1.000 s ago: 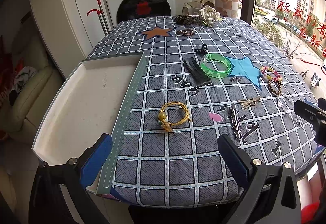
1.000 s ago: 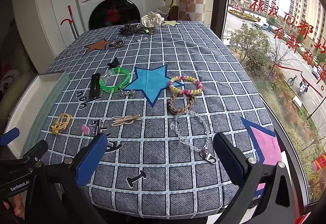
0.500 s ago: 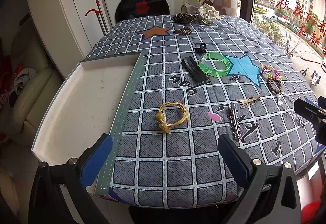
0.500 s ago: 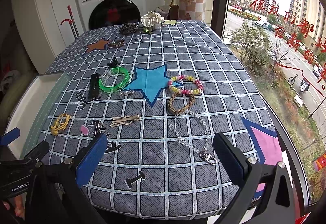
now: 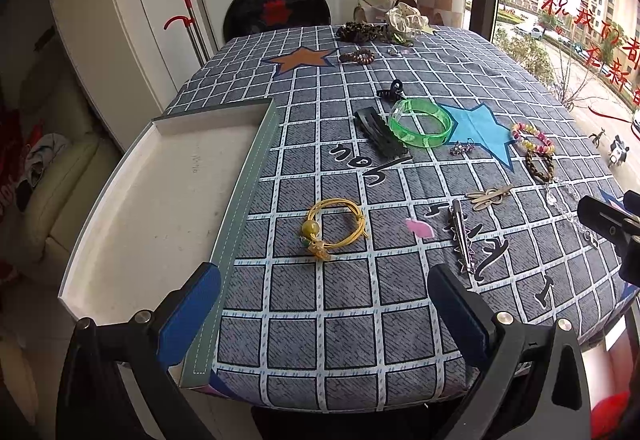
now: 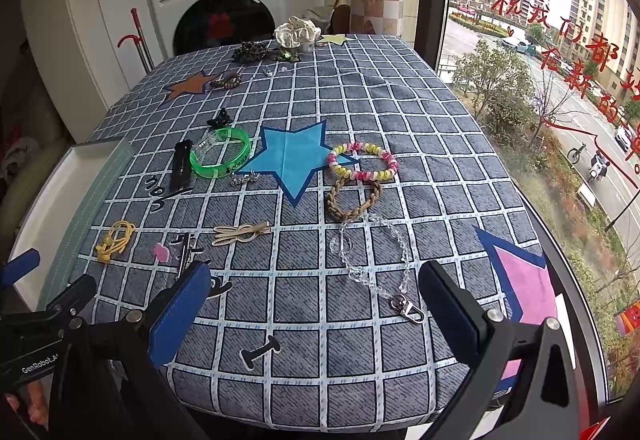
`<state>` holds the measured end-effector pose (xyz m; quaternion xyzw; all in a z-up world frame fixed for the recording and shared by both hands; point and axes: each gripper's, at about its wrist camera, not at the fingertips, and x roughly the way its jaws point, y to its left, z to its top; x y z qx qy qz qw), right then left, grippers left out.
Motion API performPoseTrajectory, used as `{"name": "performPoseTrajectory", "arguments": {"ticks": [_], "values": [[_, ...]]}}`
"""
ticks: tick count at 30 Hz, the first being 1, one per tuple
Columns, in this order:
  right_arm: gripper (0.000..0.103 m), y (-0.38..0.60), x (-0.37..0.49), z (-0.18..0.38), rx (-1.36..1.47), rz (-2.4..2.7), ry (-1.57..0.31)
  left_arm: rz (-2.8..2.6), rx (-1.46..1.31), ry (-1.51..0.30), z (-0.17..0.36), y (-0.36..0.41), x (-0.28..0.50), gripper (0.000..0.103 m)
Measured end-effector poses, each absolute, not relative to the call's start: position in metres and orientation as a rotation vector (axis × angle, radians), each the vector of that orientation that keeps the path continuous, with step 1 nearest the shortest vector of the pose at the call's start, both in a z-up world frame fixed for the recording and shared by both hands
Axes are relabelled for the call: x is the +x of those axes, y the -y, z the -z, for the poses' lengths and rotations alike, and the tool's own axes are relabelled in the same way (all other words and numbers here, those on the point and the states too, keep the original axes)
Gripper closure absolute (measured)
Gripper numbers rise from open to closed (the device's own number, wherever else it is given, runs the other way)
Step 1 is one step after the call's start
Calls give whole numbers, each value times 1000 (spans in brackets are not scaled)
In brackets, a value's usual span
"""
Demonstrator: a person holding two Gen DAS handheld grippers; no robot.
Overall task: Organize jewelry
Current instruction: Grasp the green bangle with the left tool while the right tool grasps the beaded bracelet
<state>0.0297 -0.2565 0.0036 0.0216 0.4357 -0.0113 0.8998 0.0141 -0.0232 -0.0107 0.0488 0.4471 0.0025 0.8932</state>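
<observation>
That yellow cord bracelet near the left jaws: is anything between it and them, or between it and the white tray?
Nothing visible. Only bare checked cloth lies between the left gripper and the yellow cord bracelet, and between it and the white tray.

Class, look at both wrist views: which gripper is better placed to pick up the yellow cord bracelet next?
Left. The left gripper is open with the yellow cord bracelet straight ahead, beside the white tray. The right gripper faces the clear bead chain instead.

Jewelry pieces (image 6: pixel 362 162) lie scattered flat beside tray (image 5: pixel 120 224).
</observation>
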Motion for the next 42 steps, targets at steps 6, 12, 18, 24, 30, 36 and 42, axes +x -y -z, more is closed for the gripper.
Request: {"name": "performPoseTrajectory", "arguments": {"ticks": [6,12,18,24,30,36,42], "values": [[0,271,36,3,73,37,-930,48,66,-952,13,22,32,0],[0,295,52,2,107,55,-944,112,32,-956,9,31,64,0],[0,316,79,-1,118,79,-949,139,69,-956,7,46,100,0],[8,332,110,1,128,77,-965,185,86,-954,6,63,144,3],[24,345,143,12,128,83,-995,246,133,-976,13,87,187,27],[34,353,175,38,129,83,-1063,309,171,-1036,35,103,216,40],[42,349,189,52,55,84,-1089,338,196,-1079,53,113,225,57]]}}
